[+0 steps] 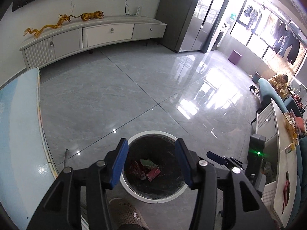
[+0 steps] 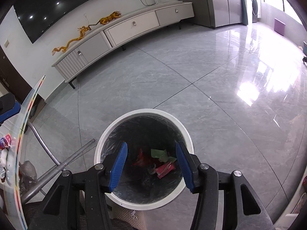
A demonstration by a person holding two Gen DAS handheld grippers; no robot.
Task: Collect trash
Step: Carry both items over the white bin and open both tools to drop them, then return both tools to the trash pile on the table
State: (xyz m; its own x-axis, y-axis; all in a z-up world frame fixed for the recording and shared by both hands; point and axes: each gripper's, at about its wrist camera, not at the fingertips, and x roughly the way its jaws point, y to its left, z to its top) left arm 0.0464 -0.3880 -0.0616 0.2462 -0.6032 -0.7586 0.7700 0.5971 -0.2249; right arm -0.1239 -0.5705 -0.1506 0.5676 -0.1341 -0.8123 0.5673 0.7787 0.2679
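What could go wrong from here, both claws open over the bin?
1. Left claw and right claw sit close together above the bin; pulling away carelessly could knock them together.
2. A table leg and the person's slipper crowd the bin; a bump might tip it and spill the wrappers.

The left claw [image 1: 151, 163] and the right claw [image 2: 151, 164] each cover part of the bin [image 2: 99, 153] rim and liner. The wrappers [image 2: 163, 164] at the bottom sit in shadow, their print unreadable. The tabletop [image 1: 21, 126] is cut by the frame edge. Small items [image 2: 4, 143] on it in the right wrist view are cropped and cannot be identified.
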